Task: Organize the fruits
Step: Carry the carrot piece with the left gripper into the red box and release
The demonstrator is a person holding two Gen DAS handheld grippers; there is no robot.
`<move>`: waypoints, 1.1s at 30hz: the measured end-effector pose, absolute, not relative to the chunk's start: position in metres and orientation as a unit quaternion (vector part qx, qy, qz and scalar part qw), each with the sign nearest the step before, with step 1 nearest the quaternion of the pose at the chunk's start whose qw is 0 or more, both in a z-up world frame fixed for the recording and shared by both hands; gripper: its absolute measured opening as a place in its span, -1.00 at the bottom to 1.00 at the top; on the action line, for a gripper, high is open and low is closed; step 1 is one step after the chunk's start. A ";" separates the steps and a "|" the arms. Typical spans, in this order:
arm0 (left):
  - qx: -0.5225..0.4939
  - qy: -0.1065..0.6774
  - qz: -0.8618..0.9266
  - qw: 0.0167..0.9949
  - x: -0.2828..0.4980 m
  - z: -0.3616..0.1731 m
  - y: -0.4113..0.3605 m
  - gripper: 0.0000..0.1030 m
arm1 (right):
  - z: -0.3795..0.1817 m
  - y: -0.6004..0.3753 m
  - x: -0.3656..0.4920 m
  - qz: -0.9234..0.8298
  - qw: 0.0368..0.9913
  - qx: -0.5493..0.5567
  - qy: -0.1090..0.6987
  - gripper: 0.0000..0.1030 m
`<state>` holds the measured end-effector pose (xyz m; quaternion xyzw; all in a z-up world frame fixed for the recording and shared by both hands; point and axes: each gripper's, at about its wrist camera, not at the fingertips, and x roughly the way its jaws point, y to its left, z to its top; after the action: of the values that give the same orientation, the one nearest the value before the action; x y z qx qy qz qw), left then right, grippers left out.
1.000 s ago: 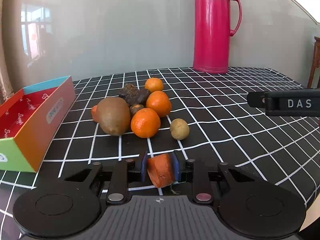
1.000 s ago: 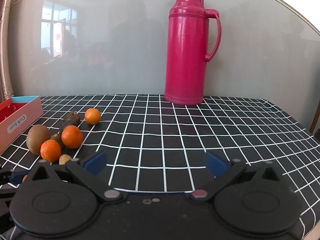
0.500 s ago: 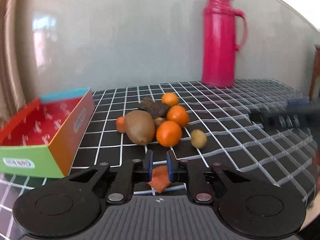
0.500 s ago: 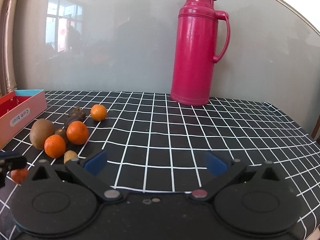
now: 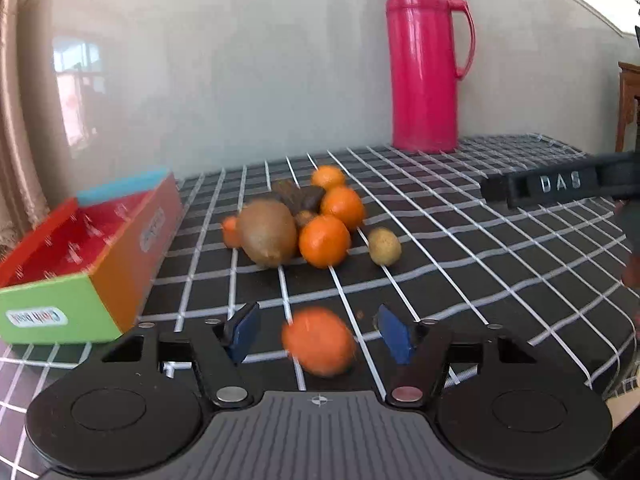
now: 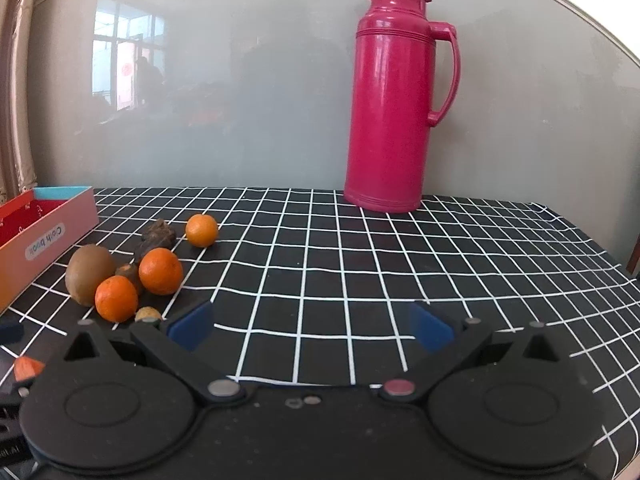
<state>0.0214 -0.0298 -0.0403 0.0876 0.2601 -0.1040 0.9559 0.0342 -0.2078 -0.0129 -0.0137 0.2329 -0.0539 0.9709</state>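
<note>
My left gripper (image 5: pixel 318 309) hangs low over the checked tablecloth with its jaws opening. A blurred orange fruit (image 5: pixel 319 342) lies loose between the blue pads (image 5: pixel 244 328), touching neither. Ahead sits the fruit pile: a brown kiwi (image 5: pixel 269 233), three oranges (image 5: pixel 324 241), a dark lumpy fruit (image 5: pixel 302 196) and a small yellowish fruit (image 5: pixel 384 246). My right gripper (image 6: pixel 310 312) stands open over bare cloth with nothing between its fingers. The pile (image 6: pixel 161 271) lies to its left.
A colourful open box (image 5: pixel 92 240) with a red inside stands left of the pile. A tall pink thermos (image 6: pixel 394 100) stands at the back by the wall. The right gripper's finger (image 5: pixel 556 186) reaches in from the right in the left wrist view. The table's edge drops away at right.
The left jaws have opened and let go of the orange fruit, which now lies loose between them. The left gripper has shifted a little sideways. The right gripper has kept still and open.
</note>
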 end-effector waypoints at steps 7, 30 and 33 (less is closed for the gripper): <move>0.100 0.264 -0.105 0.954 0.012 -0.046 -0.035 -0.40 | -0.012 -0.208 0.033 -0.054 0.971 -0.010 0.231 1.00; 0.024 0.174 0.036 0.984 0.051 0.004 0.078 -0.40 | -0.012 -0.150 0.060 0.000 0.979 -0.004 0.206 1.00; 0.008 0.182 0.057 0.982 0.059 -0.001 0.098 -0.40 | -0.010 -0.140 0.062 0.013 0.980 -0.003 0.197 1.00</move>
<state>0.0594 0.0979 -0.0012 0.0080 0.1820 0.0568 0.9816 0.0616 -0.1396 -0.0103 -0.0034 0.1974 0.0132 0.9802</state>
